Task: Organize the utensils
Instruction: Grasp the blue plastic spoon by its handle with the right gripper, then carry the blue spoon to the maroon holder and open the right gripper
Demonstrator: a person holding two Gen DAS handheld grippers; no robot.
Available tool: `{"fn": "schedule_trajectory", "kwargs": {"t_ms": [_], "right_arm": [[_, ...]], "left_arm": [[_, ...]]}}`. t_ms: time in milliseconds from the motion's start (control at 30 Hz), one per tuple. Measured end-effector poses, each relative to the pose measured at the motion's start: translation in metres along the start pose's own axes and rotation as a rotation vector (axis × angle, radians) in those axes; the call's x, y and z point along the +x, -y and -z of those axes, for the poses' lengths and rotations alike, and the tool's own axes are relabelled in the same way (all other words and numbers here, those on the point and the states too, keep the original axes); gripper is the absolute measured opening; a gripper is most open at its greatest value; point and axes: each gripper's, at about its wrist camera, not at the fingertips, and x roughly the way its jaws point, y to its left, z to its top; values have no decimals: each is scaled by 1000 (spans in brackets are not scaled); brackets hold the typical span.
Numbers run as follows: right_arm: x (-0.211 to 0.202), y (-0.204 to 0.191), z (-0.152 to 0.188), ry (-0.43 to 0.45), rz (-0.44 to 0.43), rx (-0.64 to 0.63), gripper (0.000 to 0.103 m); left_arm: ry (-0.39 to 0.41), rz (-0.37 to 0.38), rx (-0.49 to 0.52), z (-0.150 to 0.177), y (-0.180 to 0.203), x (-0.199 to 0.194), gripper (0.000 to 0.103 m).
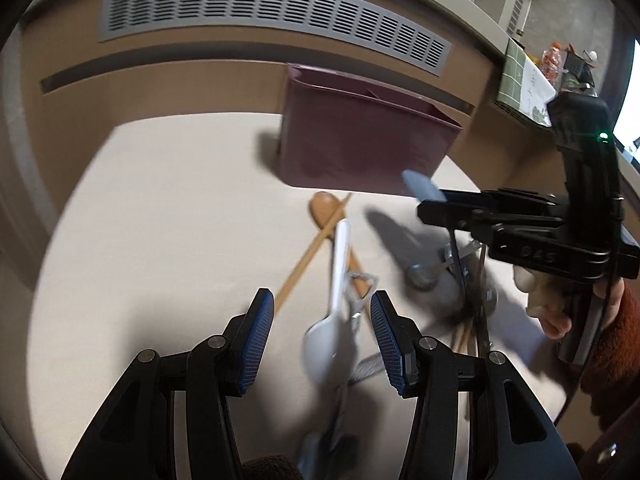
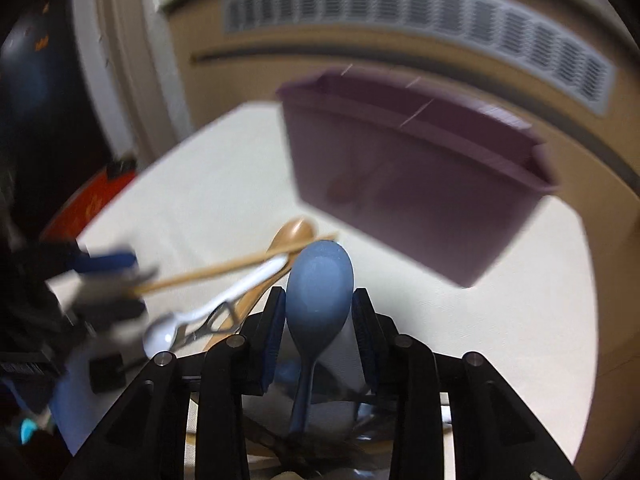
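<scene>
A maroon divided organizer bin (image 1: pixel 360 140) stands at the back of the white table; it also shows in the right wrist view (image 2: pixel 412 184). My left gripper (image 1: pixel 322 340) is open, its blue pads either side of a white spoon (image 1: pixel 332 312) lying on the table. A wooden spoon (image 1: pixel 324 206) and a chopstick (image 1: pixel 312 252) lie crossed beyond it. My right gripper (image 2: pixel 320 320) is shut on a blue spoon (image 2: pixel 320 292), held above the table; the blue spoon also shows in the left wrist view (image 1: pixel 424 186) with the right gripper (image 1: pixel 436 208).
A pile of metal utensils (image 1: pixel 456 276) lies under the right gripper. A metal loop-handled tool (image 1: pixel 358 300) lies beside the white spoon. A brown wall with a grey vent (image 1: pixel 272 20) runs behind the table. The table edge (image 1: pixel 80 184) curves at left.
</scene>
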Motion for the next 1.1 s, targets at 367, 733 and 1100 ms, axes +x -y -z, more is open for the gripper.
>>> {"fn": "schedule_trajectory", "kwargs": {"t_ms": [367,733,1100], "right_arm": [[-57,45,22,106,23,125,31],[-98,37,10,263,155,160,30],[-115,20,29,235,200,117,30]], "left_arm": [[-46,9,-62,-22,-19,21,51],[-30,63,-39,14,12,-5,51],[-49,-50,-32,12,11,5,51]]}}
